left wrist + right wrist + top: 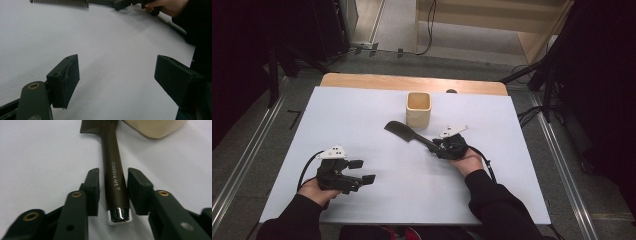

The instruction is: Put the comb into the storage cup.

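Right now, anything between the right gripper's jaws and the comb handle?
Nothing visible. The right gripper straddles the comb handle, a jaw on each side with narrow gaps. The beige cup sits beyond the comb's head.

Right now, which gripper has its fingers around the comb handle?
The right gripper: its fingers straddle the comb handle near the wooden cup. The left gripper is spread wide over bare table.

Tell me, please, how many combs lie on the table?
1. The comb lies near the middle of the table, in front of the cup; the right gripper has its jaws around the handle.
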